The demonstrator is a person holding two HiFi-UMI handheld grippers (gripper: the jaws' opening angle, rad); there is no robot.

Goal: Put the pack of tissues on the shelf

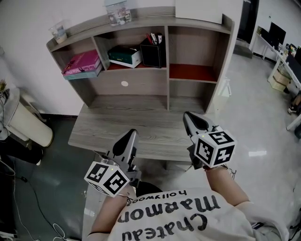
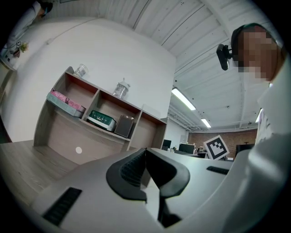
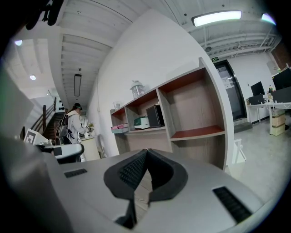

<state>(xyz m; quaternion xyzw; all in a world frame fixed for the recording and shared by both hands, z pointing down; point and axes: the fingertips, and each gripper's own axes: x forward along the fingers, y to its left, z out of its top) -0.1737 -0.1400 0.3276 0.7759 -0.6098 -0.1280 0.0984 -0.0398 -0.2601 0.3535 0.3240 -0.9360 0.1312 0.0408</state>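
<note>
A pink soft pack (image 1: 82,62), which looks like the tissues, lies on a teal pack in the left compartment of the wooden shelf unit (image 1: 167,66). It also shows as the pink pack (image 2: 66,102) in the left gripper view and, small, as the pink pack (image 3: 119,129) in the right gripper view. My left gripper (image 1: 132,134) hovers over the desk's front edge, shut and holding nothing. My right gripper (image 1: 187,115) is over the desk's right front, also shut and empty. The left gripper's (image 2: 145,150) jaws meet, and so do the right gripper's (image 3: 146,151).
The grey wooden desk (image 1: 122,123) carries the shelf unit. A green-and-white box (image 1: 124,55) and a black holder (image 1: 153,51) sit in the middle compartment; the red-floored right compartment (image 1: 190,71) holds nothing. Two jars (image 1: 117,13) stand on top. A white bin (image 1: 26,122) stands left. A person (image 3: 75,125) stands far off.
</note>
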